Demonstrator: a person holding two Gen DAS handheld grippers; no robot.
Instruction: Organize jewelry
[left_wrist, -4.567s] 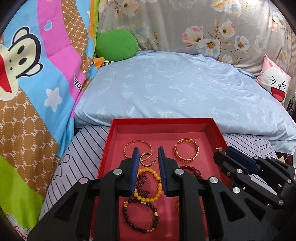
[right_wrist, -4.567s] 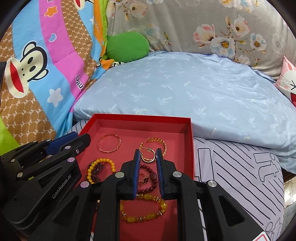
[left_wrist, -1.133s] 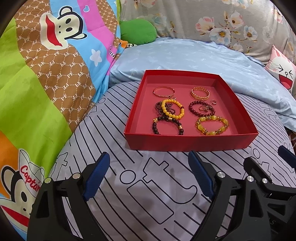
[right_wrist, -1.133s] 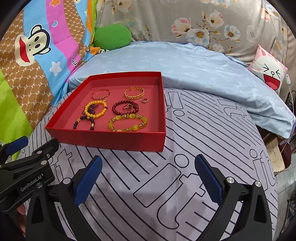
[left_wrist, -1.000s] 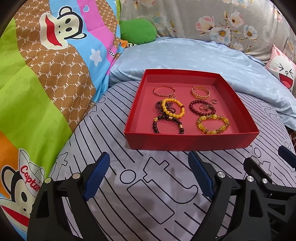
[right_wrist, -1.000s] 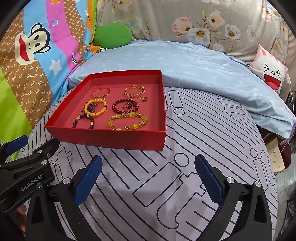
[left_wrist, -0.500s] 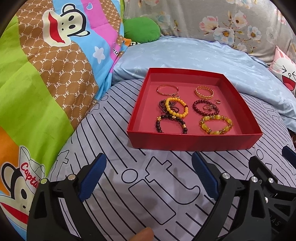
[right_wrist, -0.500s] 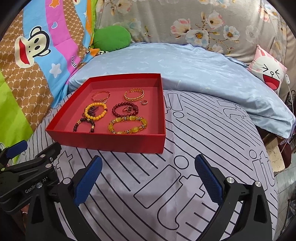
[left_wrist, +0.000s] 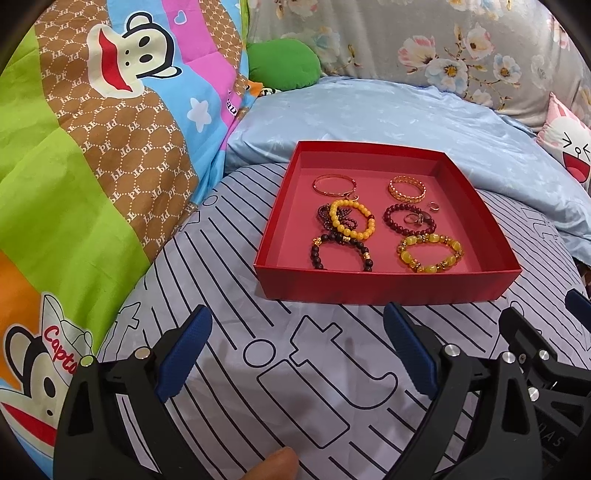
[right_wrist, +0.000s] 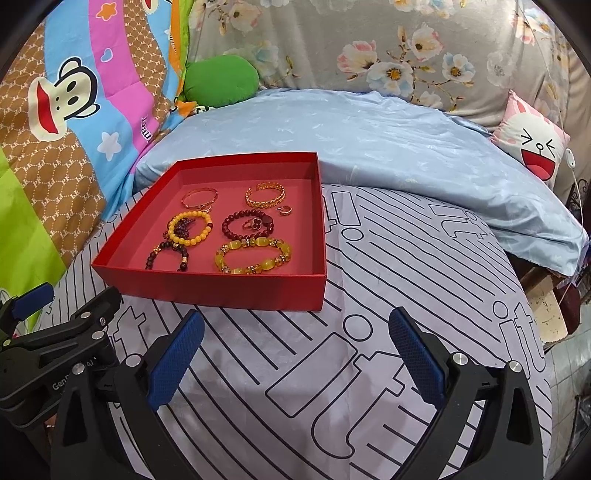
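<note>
A shallow red tray (left_wrist: 384, 286) (right_wrist: 221, 286) sits on a striped grey bedsheet. It holds several bracelets and small rings: a thin gold bangle (left_wrist: 334, 184), a gold chain bangle (left_wrist: 406, 189), a yellow bead bracelet (left_wrist: 352, 223), a dark red bead bracelet (left_wrist: 406, 220), a dark brown bead bracelet (left_wrist: 341, 251) and a pale yellow stone bracelet (left_wrist: 430, 253). My left gripper (left_wrist: 297, 354) is open and empty, well in front of the tray. My right gripper (right_wrist: 295, 360) is open and empty, also in front of the tray.
A pale blue pillow (right_wrist: 369, 140) lies behind the tray. A cartoon monkey quilt (left_wrist: 92, 147) is heaped on the left. A green cushion (right_wrist: 221, 79) and a pink rabbit cushion (right_wrist: 532, 146) lie at the back. The bed edge (right_wrist: 535, 295) drops off on the right.
Since 4.6 s ago both grippers have opened and pulled back out of the tray to the striped sheet in front. Over the last second they shifted only slightly.
</note>
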